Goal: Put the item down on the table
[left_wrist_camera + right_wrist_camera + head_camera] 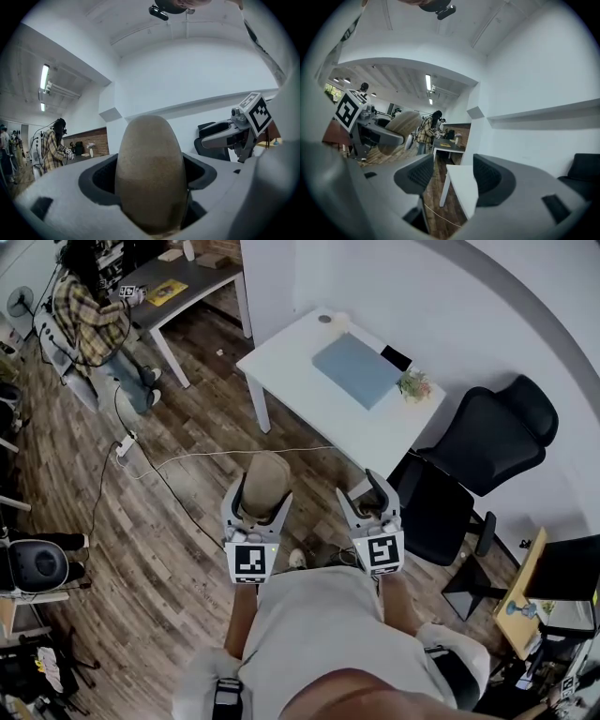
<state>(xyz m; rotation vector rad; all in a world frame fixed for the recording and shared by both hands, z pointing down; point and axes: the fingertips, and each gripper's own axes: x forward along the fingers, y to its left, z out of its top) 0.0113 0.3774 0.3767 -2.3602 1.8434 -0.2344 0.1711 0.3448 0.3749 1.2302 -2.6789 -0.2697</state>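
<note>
A tan, egg-shaped item (263,484) is clamped between the jaws of my left gripper (257,505), held in the air over the wooden floor in front of the person's chest. In the left gripper view the tan item (149,173) fills the gap between the dark pads. My right gripper (369,501) hangs beside it, open, with nothing between its pads (485,180). The white table (291,367) stands ahead, beyond both grippers; its near end (461,187) shows between the right jaws. From the right gripper view the tan item (401,129) appears at the left.
On the white table lie a grey-blue pad (355,368), a black phone (396,358), a small plant (413,385) and a cup (325,320). Black office chairs (487,442) stand to the right. A white cable (225,455) runs across the floor. A person in plaid (89,320) stands at a grey desk (178,287).
</note>
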